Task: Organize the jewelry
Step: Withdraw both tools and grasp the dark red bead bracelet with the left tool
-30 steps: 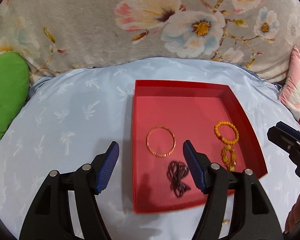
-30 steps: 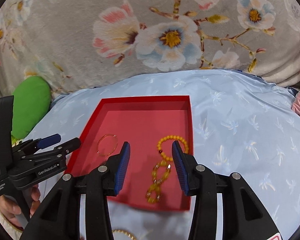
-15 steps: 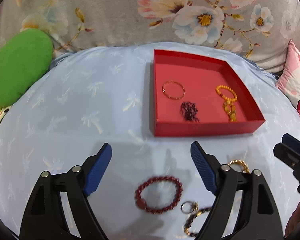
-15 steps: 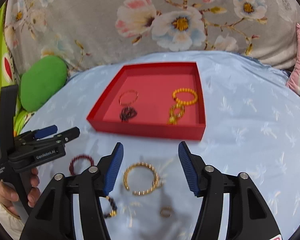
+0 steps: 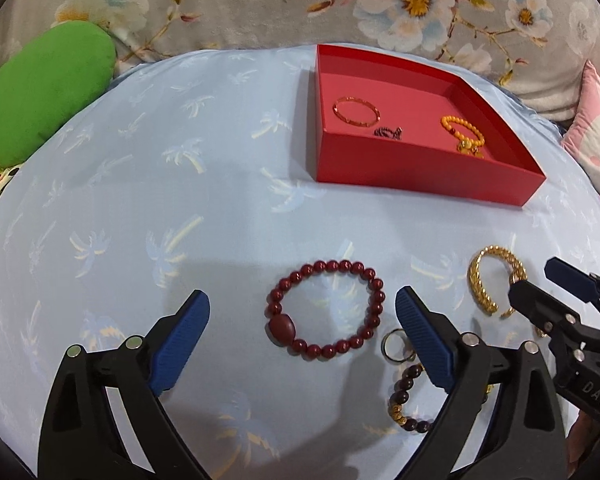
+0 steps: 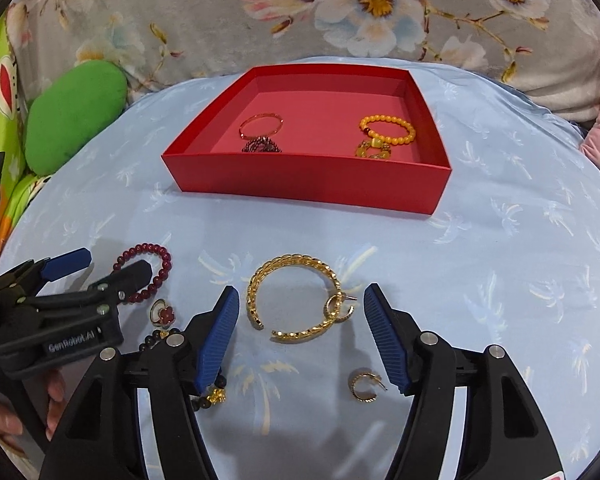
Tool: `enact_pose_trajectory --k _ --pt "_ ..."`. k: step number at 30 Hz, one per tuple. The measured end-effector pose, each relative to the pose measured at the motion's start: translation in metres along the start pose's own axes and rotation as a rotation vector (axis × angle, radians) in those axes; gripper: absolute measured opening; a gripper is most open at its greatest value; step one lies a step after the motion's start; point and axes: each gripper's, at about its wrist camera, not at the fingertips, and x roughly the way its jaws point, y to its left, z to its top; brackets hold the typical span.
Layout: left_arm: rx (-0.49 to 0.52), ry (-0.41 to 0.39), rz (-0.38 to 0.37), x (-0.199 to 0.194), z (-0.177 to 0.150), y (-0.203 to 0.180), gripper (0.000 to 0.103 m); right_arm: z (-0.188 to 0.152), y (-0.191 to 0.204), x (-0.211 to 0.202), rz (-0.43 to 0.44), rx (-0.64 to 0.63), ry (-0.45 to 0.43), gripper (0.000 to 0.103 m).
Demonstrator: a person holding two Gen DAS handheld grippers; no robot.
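left wrist: green cushion (image 5: 48,92) beyond bracelets

We note the dark beaded bracelet (image 5: 406,402) partly hidden behind the left gripper (image 5: 302,312) finger. The red tray (image 6: 308,184) front wall hides the lower parts of the dark and amber pieces inside.

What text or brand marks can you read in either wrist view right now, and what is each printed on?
"GenRobot.AI": white lettering on the side of the left gripper, seen in the right wrist view.
"DAS": partial white lettering on the body of the right gripper, seen in the left wrist view; the rest is cut off at the frame edge.
Nothing readable on the red tray or the jewelry.
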Motion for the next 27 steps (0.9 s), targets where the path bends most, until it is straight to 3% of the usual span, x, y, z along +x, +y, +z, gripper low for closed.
enact_pose_trajectory --k 7,11,27 --pt "0.001 0.016 -0.003 0.008 -0.006 -0.001 0.090 -0.001 0.012 0.015 -0.015 -0.029 0.020 0.062" --pt "0.014 0.009 0.011 0.010 -0.007 -0.002 0.090 -0.004 0.017 0.020 -0.035 -0.058 0.025 0.055" --pt "0.037 0.002 0.034 0.012 -0.007 -0.005 0.089 0.000 0.009 0.000 -0.013 -0.017 -0.013 0.054"
